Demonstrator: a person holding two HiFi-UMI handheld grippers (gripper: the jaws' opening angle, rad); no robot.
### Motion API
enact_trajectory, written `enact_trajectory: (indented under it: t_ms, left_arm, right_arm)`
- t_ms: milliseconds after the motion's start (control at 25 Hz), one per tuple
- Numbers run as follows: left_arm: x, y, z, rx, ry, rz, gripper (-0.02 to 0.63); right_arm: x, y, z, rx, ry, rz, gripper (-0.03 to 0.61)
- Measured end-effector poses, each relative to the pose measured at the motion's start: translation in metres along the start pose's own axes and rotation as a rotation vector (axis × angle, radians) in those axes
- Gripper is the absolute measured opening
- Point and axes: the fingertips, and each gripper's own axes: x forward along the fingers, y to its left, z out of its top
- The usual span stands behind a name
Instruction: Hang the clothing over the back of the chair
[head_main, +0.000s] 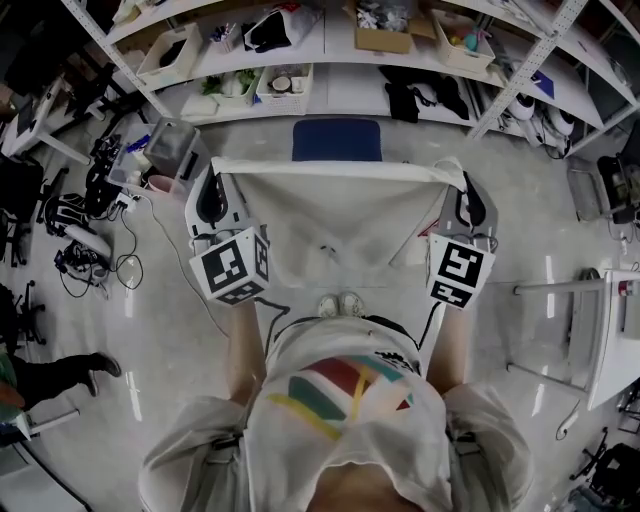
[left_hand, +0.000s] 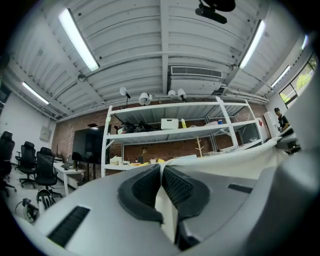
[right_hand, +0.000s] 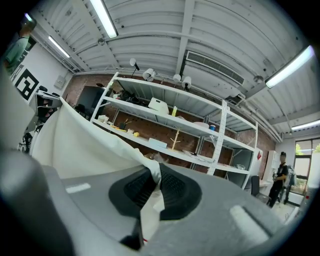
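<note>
A white garment (head_main: 330, 215) hangs stretched between my two grippers, its top edge taut. My left gripper (head_main: 214, 168) is shut on its left top corner and my right gripper (head_main: 457, 172) is shut on the right one. White cloth (left_hand: 167, 207) is pinched between the dark pads in the left gripper view, and the garment's edge (left_hand: 240, 157) runs off to the right. The right gripper view shows cloth (right_hand: 152, 200) clamped between its pads, with the sheet (right_hand: 75, 145) spreading left. A blue chair (head_main: 337, 139) stands just beyond the garment, partly hidden by it.
White shelving (head_main: 330, 70) with bins and boxes stands behind the chair. A cart with clutter (head_main: 150, 155) and cables (head_main: 90, 240) are at the left. A white table frame (head_main: 600, 330) is at the right. A person's shoe (head_main: 100, 365) shows at the lower left.
</note>
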Motion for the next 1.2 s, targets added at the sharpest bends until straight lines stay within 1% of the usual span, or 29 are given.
enact_trajectory:
  t_ms: [200, 520, 680, 800, 880, 960, 1120, 1200]
  left_arm:
    - [0.02, 0.004, 0.046, 0.002, -0.102, 0.009, 0.017]
    - [0.055, 0.015, 0.131, 0.069, -0.267, 0.023, 0.017]
    - [0.065, 0.014, 0.169, 0.114, -0.334, 0.01, 0.017]
    - [0.077, 0.01, 0.189, 0.144, -0.359, 0.005, 0.017]
    - [0.084, 0.009, 0.195, 0.168, -0.363, 0.006, 0.017]
    - [0.091, 0.009, 0.191, 0.184, -0.349, 0.006, 0.017]
    - [0.109, 0.008, 0.159, 0.184, -0.267, -0.003, 0.017]
    - [0.118, 0.005, 0.14, 0.202, -0.228, -0.005, 0.017]
  right_arm:
    - [0.011, -0.016, 0.049, -0.052, -0.129, -0.017, 0.012]
    - [0.038, -0.046, 0.15, -0.165, -0.34, -0.047, 0.013]
    - [0.046, -0.063, 0.191, -0.189, -0.407, -0.078, 0.013]
    - [0.053, -0.075, 0.213, -0.202, -0.437, -0.1, 0.014]
    - [0.06, -0.079, 0.22, -0.21, -0.441, -0.105, 0.013]
    - [0.071, -0.077, 0.219, -0.221, -0.427, -0.098, 0.012]
    - [0.094, -0.067, 0.194, -0.243, -0.36, -0.065, 0.014]
    - [0.107, -0.061, 0.176, -0.248, -0.317, -0.046, 0.014]
